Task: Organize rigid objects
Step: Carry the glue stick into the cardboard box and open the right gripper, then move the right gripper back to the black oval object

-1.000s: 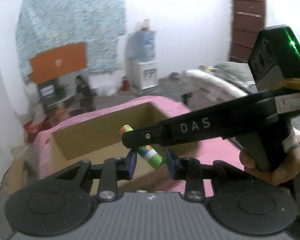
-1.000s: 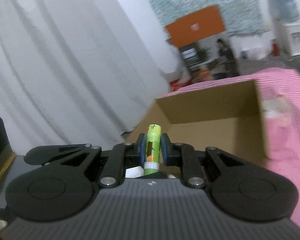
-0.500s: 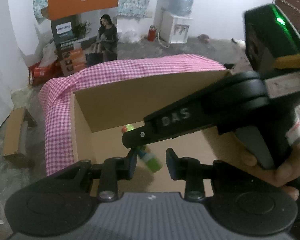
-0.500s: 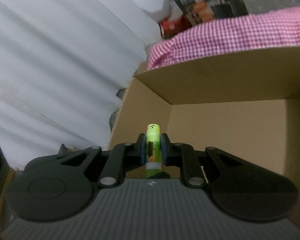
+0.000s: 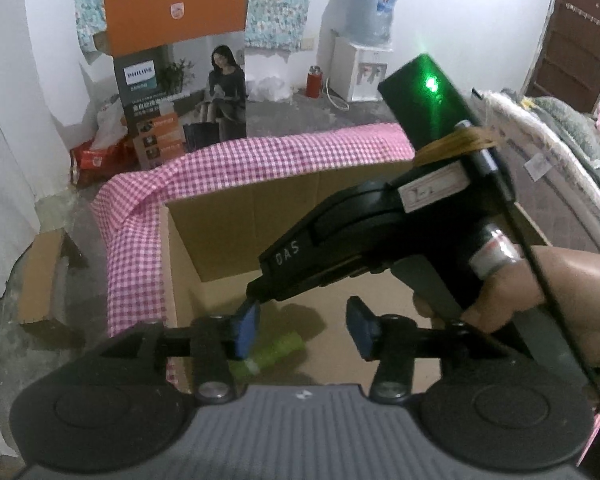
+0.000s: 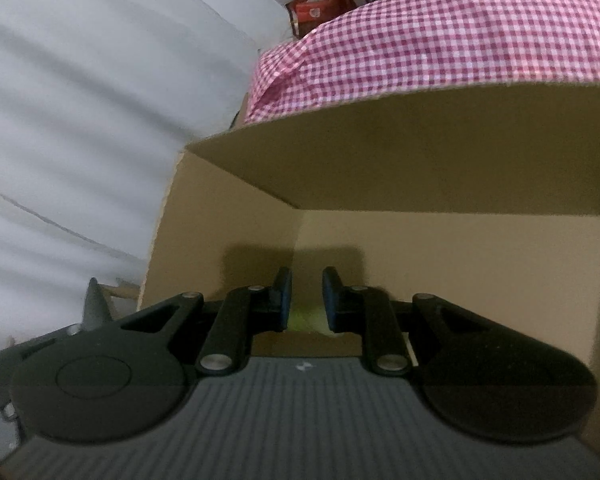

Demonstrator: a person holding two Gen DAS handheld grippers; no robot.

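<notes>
Green tube (image 5: 274,350) lies on the floor of the cardboard box (image 5: 236,232), near the box's left wall, blurred. Long axis runs roughly crosswise to the left gripper (image 5: 302,326), tilted up toward the right; white cap end points lower left.

Left gripper: jaws spread wide, holding nothing, hovering over the box with the tube just under its left finger.

Right gripper (image 6: 305,298): jaws parted, nothing clamped. In its own view only a green smudge of the tube (image 6: 306,318) shows low between the fingers, apparently below them and not pinched. Its body crosses above the tube in the left view.

Judgement: drop-off looks done. Right gripper is nearer the tube; both need to lift straight up clear of the box walls. Pink checked cloth (image 5: 140,216) drapes the table around the box.
</notes>
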